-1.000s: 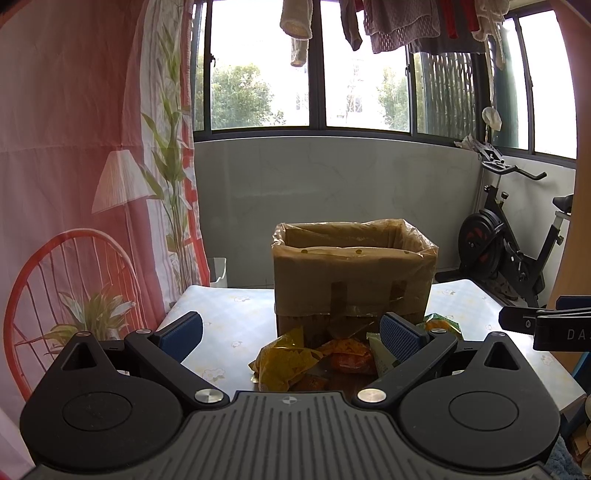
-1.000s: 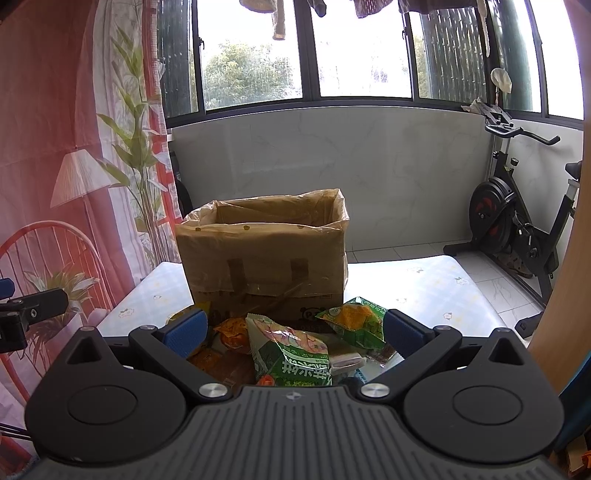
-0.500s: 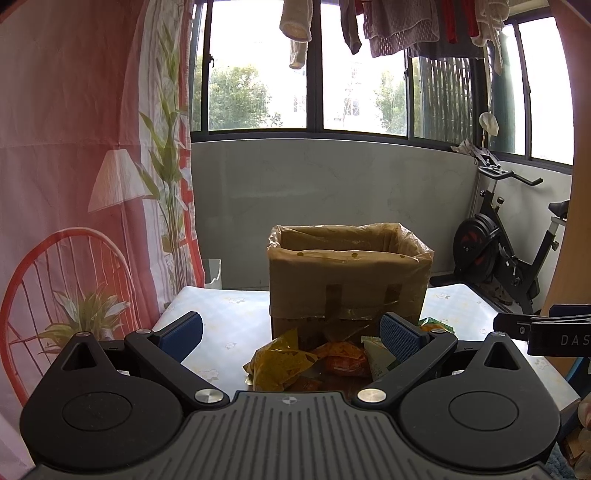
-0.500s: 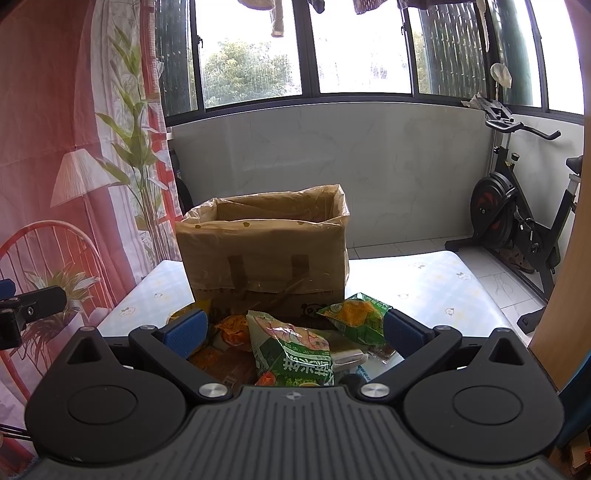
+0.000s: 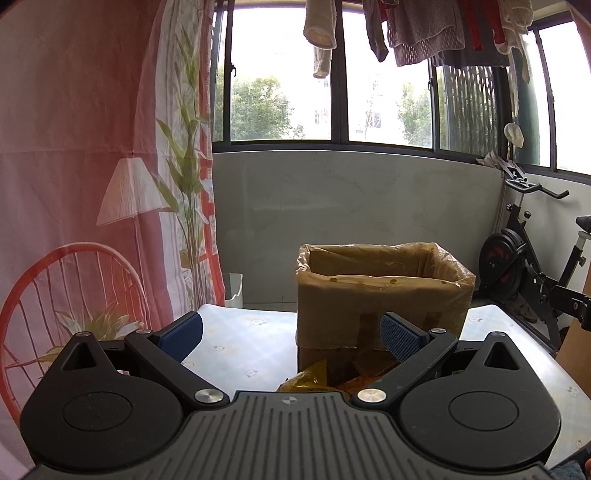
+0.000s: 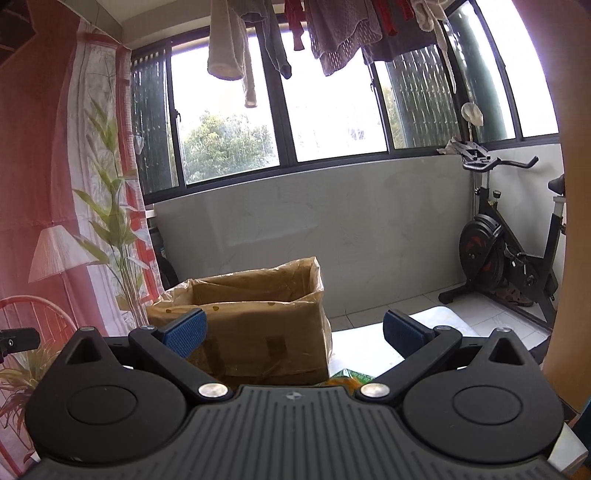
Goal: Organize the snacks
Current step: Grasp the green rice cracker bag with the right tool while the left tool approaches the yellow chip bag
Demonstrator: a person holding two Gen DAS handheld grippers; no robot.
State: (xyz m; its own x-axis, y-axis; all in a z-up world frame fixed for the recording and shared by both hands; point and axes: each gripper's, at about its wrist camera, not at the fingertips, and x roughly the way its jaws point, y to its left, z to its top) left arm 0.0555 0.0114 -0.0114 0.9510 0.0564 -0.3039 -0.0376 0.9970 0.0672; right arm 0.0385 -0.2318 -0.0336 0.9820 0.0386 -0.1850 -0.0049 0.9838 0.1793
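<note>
A brown cardboard box (image 5: pixel 384 295) lined with clear plastic stands open on the white flowered table (image 5: pixel 236 354); it also shows in the right wrist view (image 6: pixel 258 328). Snack packets lie in front of it, mostly hidden under the gripper bodies: a yellow-orange one (image 5: pixel 314 378) in the left view and a green one's corner (image 6: pixel 349 378) in the right view. My left gripper (image 5: pixel 291 334) is open and empty, held above the packets. My right gripper (image 6: pixel 293 334) is open and empty, pointing over the box's right side.
A pink printed curtain (image 5: pixel 92 184) hangs at the left. An exercise bike (image 6: pixel 506 251) stands on the floor at the right behind the table. Laundry (image 6: pixel 332 33) hangs above the windows. A small white bin (image 5: pixel 233 290) sits beyond the table's far left corner.
Both grippers have tilted upward and drawn back, so the snack packets have dropped almost out of sight below them. Both stay open and empty.
</note>
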